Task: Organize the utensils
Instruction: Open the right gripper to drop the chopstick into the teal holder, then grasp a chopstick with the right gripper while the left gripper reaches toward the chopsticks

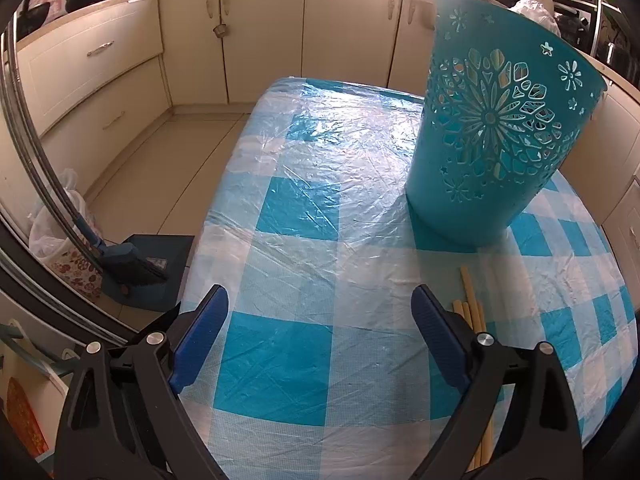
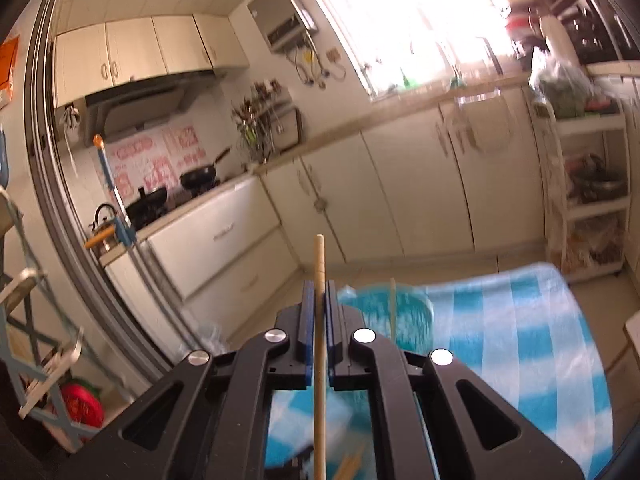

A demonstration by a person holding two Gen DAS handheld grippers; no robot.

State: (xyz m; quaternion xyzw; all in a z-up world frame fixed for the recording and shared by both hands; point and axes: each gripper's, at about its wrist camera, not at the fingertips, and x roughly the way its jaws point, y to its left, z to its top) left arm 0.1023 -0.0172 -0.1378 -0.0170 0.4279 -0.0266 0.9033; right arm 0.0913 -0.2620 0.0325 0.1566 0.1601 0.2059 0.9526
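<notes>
Here the right gripper point(image 2: 319, 292) is clamped on one chopstick point(image 2: 319, 256), raised above the table point(image 1: 320, 216). The left gripper point(image 1: 320, 300) hangs open beside more chopsticks point(image 1: 472, 304) lying near the holder point(image 1: 496, 132).

From my left wrist view, the table point(image 1: 320, 208) fills the middle, with the holder basket point(image 1: 492, 136) standing on its far right part. Nearer me and right of centre, a bundle of chopsticks point(image 1: 474, 308) lies on the table, just beside the right finger of my left gripper point(image 1: 320, 312) and partly behind it. Left of the table, on the floor, a dustpan point(image 1: 160, 268) sits with a brush point(image 1: 132, 264) in it, and cabinets point(image 1: 260, 28) run behind. In my right wrist view, one chopstick point(image 2: 319, 264) stands between the pads of my right gripper point(image 2: 319, 300), above the table, the basket beyond it.
</notes>
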